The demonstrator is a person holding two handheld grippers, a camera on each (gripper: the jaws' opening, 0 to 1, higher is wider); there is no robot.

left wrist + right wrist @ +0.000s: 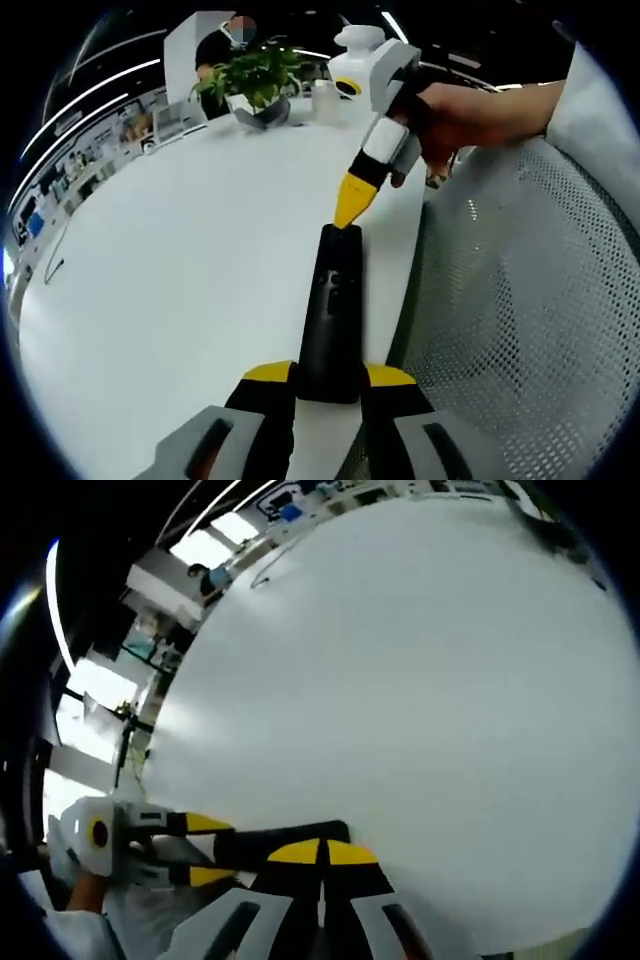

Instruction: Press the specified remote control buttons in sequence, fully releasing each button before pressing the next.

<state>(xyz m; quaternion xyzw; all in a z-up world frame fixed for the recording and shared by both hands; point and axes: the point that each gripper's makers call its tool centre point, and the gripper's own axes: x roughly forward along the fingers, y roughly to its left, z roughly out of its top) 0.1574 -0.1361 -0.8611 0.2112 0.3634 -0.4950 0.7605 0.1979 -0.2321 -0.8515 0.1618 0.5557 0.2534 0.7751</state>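
Remote held at one end, pressed at the other

Remote control (333,320), long and black, lies on the white table (180,300) close to the table's edge. In the left gripper view its near end sits between the left gripper (330,385)'s two yellow-tipped jaws, which are closed in on it from either side and have hold of it. At the remote's far end the right gripper (350,205) comes down at a slant, held in a person's hand (470,120); its yellow tips are drawn together to a single point that touches the top of the remote.

In the right gripper view, the right gripper (322,852) shows its two yellow tips meeting with no gap between them, resting over the black remote (270,842). The left gripper (195,850) enters from the left, its yellow jaws on either side of the remote's end.

Farther back on the table in the left gripper view stand a potted green plant (250,85) and a white bottle (352,60). To the right of the table edge is a white mesh chair (530,300).
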